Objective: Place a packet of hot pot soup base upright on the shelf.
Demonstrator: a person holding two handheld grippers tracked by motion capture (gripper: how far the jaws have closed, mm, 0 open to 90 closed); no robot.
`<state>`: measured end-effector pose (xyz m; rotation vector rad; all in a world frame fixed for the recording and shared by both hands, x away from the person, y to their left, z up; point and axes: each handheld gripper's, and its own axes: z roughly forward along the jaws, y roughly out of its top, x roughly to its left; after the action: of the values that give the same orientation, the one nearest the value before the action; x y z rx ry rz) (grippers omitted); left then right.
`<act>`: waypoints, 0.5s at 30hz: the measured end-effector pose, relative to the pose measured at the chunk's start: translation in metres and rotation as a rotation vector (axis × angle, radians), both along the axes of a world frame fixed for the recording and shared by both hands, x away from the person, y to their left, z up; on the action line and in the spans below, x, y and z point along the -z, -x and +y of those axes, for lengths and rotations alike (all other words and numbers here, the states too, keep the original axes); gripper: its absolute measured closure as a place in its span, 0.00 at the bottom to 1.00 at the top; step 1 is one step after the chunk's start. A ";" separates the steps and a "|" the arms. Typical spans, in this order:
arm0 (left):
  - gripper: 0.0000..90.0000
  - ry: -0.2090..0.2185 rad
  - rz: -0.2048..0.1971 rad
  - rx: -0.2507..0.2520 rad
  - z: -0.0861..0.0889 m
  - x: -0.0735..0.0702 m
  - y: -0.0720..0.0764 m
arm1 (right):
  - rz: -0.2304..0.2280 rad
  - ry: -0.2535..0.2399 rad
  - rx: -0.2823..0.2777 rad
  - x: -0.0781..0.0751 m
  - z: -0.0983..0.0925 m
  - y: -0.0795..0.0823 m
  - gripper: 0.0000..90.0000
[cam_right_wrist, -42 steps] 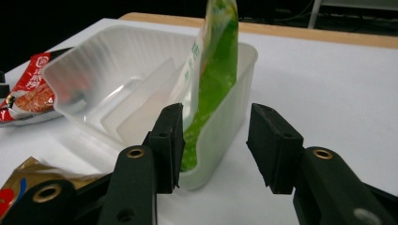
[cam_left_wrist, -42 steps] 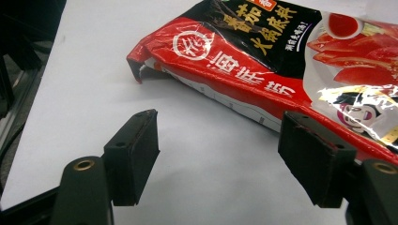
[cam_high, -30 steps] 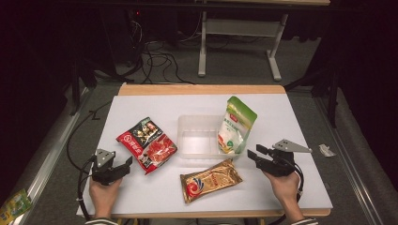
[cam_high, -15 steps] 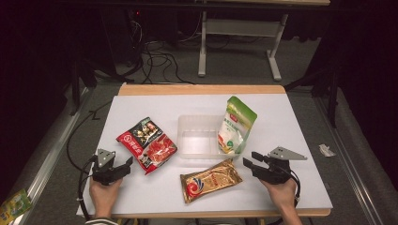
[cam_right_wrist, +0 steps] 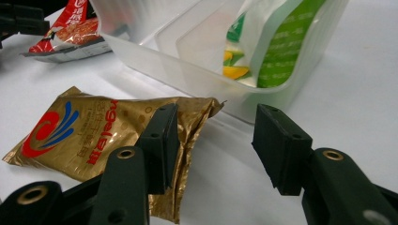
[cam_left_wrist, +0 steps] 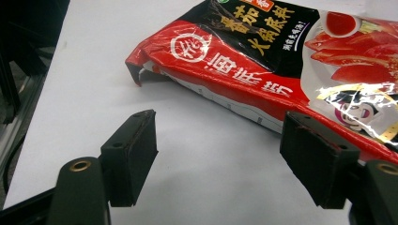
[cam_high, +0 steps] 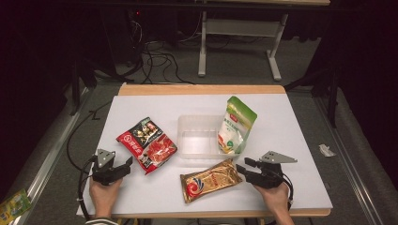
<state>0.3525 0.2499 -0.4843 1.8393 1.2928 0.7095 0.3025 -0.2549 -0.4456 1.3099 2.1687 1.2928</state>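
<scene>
1. The white table (cam_high: 291, 122) was brightly and evenly lit from above, while the floor and room around it lay in near darkness.
2. The high view was soft and slightly grainy.
3. Glare streaked the glossy red pouch (cam_left_wrist: 300, 61) in the left gripper view.
4. In the right gripper view the gold pouch (cam_right_wrist: 94, 136) shone, and the near jaws were blurred.
5. Shadows were faint and short.

High view overhead, facing forward-down; gripper views low, close; share gold pouch (cam_high: 211, 179).
</scene>
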 end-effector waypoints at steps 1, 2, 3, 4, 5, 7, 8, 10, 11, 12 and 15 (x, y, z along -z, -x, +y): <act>0.31 0.000 0.000 0.000 0.000 0.000 0.000 | 0.004 0.001 -0.004 0.001 0.002 0.000 0.56; 0.31 -0.002 -0.001 -0.001 0.000 0.000 0.000 | 0.007 0.001 -0.006 0.002 0.002 0.000 0.56; 0.31 -0.003 -0.002 -0.002 0.000 0.000 0.000 | 0.014 0.000 -0.011 0.003 0.004 0.000 0.56; 0.31 -0.003 -0.002 -0.002 0.000 0.000 0.000 | 0.016 -0.001 -0.013 0.005 0.005 0.000 0.56; 0.31 -0.003 -0.002 -0.003 0.000 0.000 0.000 | 0.020 0.001 -0.017 0.006 0.006 0.000 0.56; 0.31 -0.004 -0.001 -0.004 0.000 0.000 0.000 | 0.028 0.002 -0.024 0.008 0.008 0.000 0.56; 0.31 -0.005 -0.002 -0.003 0.000 0.000 0.000 | 0.031 0.005 -0.022 0.009 0.009 0.000 0.56; 0.31 -0.005 -0.003 -0.004 -0.001 0.000 0.000 | 0.035 0.001 -0.015 0.011 0.010 -0.002 0.57; 0.31 -0.008 -0.004 -0.003 -0.001 0.000 0.000 | 0.043 -0.001 -0.012 0.012 0.011 -0.003 0.57; 0.31 -0.008 -0.003 -0.002 -0.001 0.000 0.000 | 0.043 -0.002 -0.014 0.013 0.011 -0.004 0.57; 0.31 -0.011 -0.002 -0.004 -0.001 0.000 0.000 | 0.068 0.009 -0.023 0.016 0.015 -0.006 0.58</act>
<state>0.3523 0.2487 -0.4845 1.8448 1.2946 0.7216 0.3086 -0.2399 -0.4617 1.3482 2.2393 1.2637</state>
